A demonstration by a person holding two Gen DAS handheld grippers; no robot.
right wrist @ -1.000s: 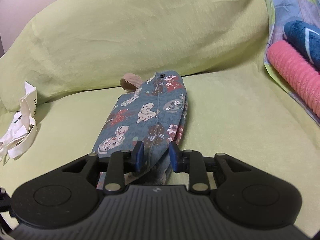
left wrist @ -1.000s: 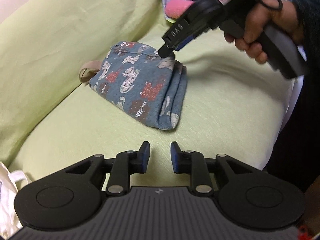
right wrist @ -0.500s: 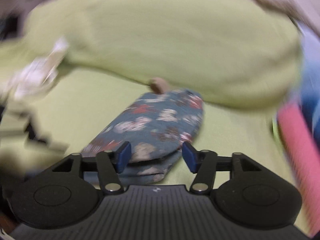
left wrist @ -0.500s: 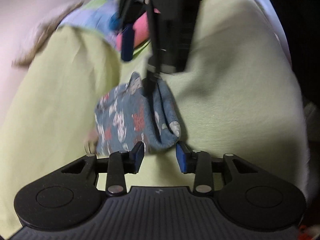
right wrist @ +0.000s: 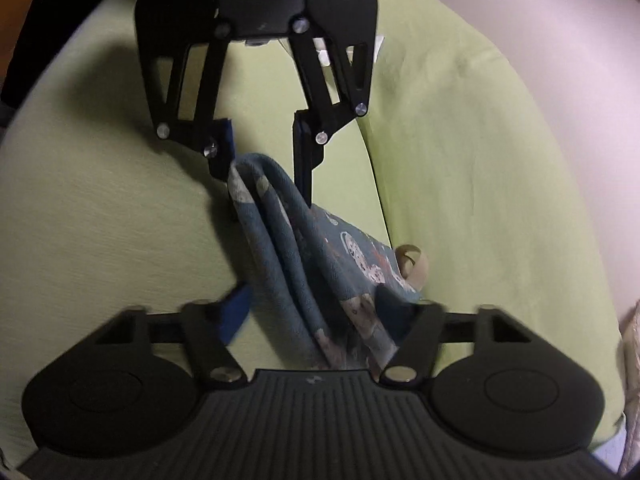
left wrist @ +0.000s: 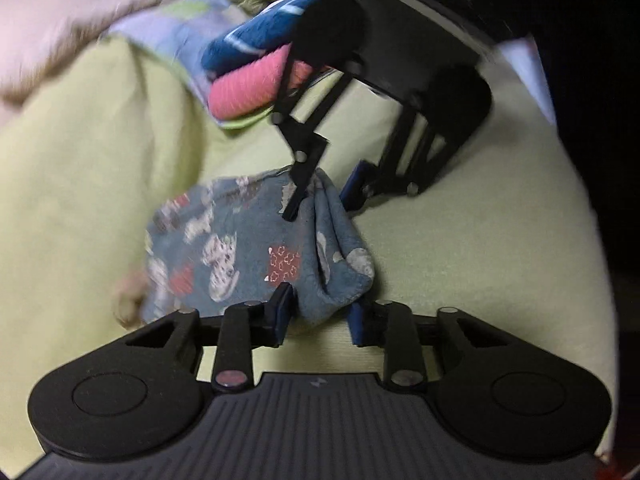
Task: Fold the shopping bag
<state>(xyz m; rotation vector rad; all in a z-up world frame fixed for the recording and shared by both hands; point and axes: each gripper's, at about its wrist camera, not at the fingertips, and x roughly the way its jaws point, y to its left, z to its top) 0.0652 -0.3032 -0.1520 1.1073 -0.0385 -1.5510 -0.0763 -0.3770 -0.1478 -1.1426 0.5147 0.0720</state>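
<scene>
The folded shopping bag, blue-grey cloth printed with cats and dogs, lies on a green sofa seat. My left gripper has its jaws closing on the bag's near folded corner, and the fabric fills the gap between the pads. My right gripper faces it from the far end, jaws closing on the opposite folded edge. In the right wrist view the bag stretches as a raised ridge from my right gripper up to my left gripper. A tan handle loop pokes out at the side.
A pink rolled towel and a blue one rest on a patterned cloth beyond the bag. The green back cushion rises beside the seat. A pale cloth shows at the right edge.
Both grippers rolled, opened, came down and closed on opposite ends of the bag. The left one previously stood clear of it. The bag's folded edge is now pulled up into a ridge.
</scene>
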